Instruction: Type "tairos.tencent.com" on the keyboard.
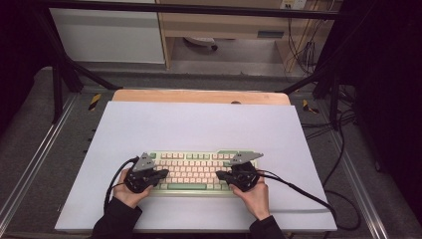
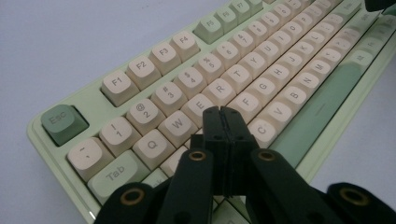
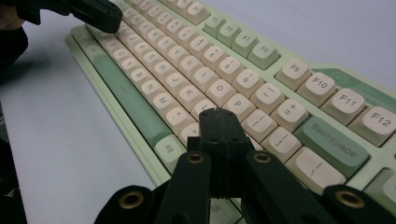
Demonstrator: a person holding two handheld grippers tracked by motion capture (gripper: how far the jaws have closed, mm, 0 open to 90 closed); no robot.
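Note:
A pale green keyboard [image 1: 199, 170] with cream keys and darker green accent keys lies on the white sheet near the front of the table. My left gripper [image 1: 164, 174] hovers over the keyboard's left end, shut, its two jaws pressed flat together with nothing between them [image 2: 223, 112] above the keys near D. My right gripper [image 1: 219, 175] is over the right end, also shut and empty [image 3: 219, 113], its tips above the keys beside P. In the right gripper view, the left gripper [image 3: 100, 16] reaches in at the top left. A hand holds each gripper.
A white sheet [image 1: 199, 129] covers most of the wooden table [image 1: 199, 95]. Black cables [image 1: 298, 191] trail from both grippers across the sheet. Dark frame posts [image 1: 57, 84] stand at the table's sides, with loose cables on the floor at the right.

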